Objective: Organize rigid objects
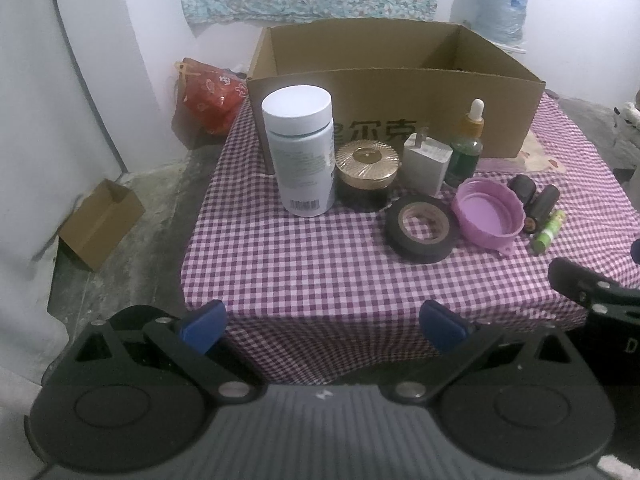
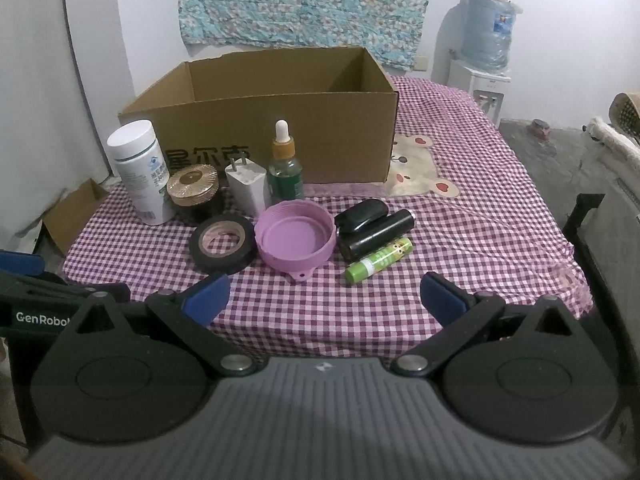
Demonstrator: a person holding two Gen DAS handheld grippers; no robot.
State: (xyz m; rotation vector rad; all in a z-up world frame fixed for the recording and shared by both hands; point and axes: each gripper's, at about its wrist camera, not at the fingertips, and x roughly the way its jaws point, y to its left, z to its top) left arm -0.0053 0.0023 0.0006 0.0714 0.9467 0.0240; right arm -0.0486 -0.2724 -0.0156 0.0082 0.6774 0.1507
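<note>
Now we hold both tongs wide and empty, low at the table's near edge. Past the left tongs [image 1: 322,326] stands the white bottle [image 1: 300,148]; past the right tongs [image 2: 324,298] lie the tape [image 2: 224,243], purple lid [image 2: 296,238] and green stick [image 2: 378,260]. Behind them waits the box [image 2: 280,120], probably where everything goes.

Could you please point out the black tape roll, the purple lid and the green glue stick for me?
black tape roll [image 2: 224,249], right wrist view, on its front outer wall.
purple lid [image 2: 295,236], right wrist view, on its inner floor.
green glue stick [image 2: 379,260], right wrist view, on its mid barrel.
</note>
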